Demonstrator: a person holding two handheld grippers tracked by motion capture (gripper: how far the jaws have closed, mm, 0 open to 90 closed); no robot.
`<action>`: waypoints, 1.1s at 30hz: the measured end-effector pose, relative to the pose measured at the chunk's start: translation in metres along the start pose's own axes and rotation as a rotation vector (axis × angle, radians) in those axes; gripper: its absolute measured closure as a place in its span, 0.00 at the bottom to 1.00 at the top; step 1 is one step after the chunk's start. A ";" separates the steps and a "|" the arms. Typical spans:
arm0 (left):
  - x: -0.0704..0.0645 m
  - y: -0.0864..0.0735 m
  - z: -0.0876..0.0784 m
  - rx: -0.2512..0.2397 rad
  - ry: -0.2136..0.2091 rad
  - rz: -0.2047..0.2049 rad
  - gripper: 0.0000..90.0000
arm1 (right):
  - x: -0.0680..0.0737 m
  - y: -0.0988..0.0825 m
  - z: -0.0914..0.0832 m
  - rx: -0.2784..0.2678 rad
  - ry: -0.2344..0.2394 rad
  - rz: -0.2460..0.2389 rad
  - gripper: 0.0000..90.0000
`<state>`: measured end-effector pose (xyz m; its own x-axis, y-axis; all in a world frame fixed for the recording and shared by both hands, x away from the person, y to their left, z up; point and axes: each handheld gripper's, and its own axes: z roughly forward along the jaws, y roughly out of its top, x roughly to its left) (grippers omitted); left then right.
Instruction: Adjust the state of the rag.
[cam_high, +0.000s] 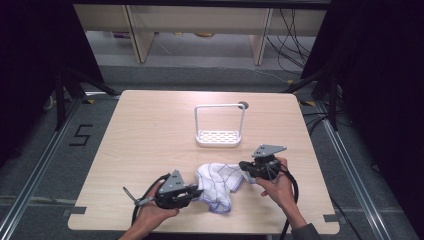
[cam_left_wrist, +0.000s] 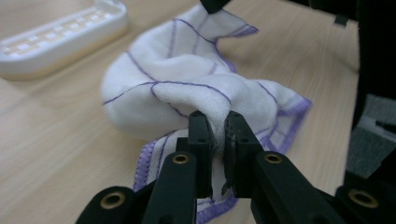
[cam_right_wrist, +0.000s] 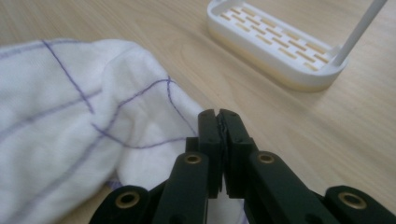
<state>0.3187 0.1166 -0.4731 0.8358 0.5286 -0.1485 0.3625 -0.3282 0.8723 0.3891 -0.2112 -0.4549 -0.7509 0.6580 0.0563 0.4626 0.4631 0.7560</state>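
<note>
Cloth (cam_high: 220, 182): being held crumpled on the surface (cam_high: 150, 130), near the white rack (cam_high: 218, 136).
Left gripper (cam_left_wrist: 215, 135): fingers being pinched on a cloth fold.
Right gripper (cam_right_wrist: 218, 122): fingers being pressed together on the cloth's edge.

surface: light wooden table (cam_high: 145, 150) | on it: white cloth with purple grid lines (cam_high: 220, 182), crumpled, between the two grippers | on it: white slotted rack with wire handle (cam_high: 218, 136), beyond the grippers, apart from the cloth

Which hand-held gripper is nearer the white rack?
Right. The right hand-held gripper is just in front of the white rack; the left hand-held gripper sits farther back, left of the cloth.
</note>
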 end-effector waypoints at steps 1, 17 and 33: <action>0.005 0.002 -0.007 -0.002 -0.020 -0.011 0.91 | 0.000 0.001 -0.005 -0.003 0.000 0.008 0.98; 0.072 -0.015 0.012 0.093 0.209 -0.087 0.66 | -0.017 -0.010 0.015 0.103 -0.115 0.040 0.74; -0.033 -0.009 0.026 0.062 0.024 -0.039 0.43 | -0.009 -0.033 -0.027 0.068 -0.110 0.072 0.60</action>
<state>0.2984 0.0816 -0.4881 0.8105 0.5606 -0.1697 0.4201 -0.3546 0.8354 0.3677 -0.2487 -0.4628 -0.6600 0.7505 0.0339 0.5468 0.4489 0.7068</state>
